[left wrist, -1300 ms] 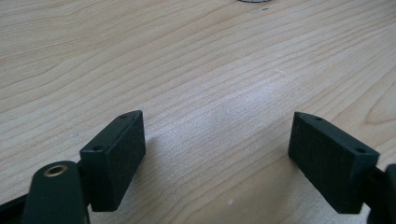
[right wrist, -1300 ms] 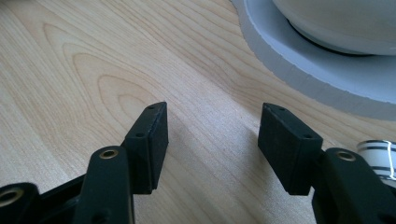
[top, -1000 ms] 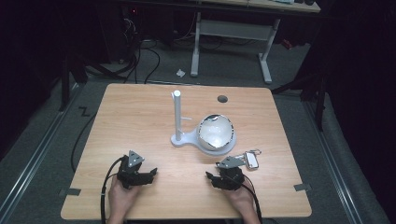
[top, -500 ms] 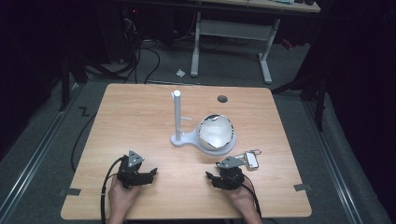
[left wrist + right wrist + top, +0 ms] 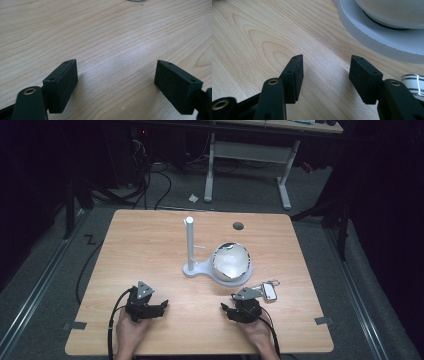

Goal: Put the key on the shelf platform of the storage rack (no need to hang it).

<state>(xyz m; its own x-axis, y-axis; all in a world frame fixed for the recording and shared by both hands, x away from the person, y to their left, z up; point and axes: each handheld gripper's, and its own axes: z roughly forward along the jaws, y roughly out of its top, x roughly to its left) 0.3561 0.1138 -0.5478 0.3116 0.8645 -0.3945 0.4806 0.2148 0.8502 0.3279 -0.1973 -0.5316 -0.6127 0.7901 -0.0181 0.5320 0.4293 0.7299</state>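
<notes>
white stand (image 5: 384,42) lies just beyond right gripper (image 5: 325,72).

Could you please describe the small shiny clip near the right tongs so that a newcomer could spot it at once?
Start at the white stand with its post, mid-table, which carries a bowl. Just right of its base, towards the person, lies the clip, beside the right tongs. It is the only small metallic thing on the wood.

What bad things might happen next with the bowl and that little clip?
1. The bowl sits on the white stand with a tall post; a clumsy grab might tip it.
2. The clip lies right beside the right gripper, whose jaws have just been closing, empty; a careless move might knock it away.
</notes>
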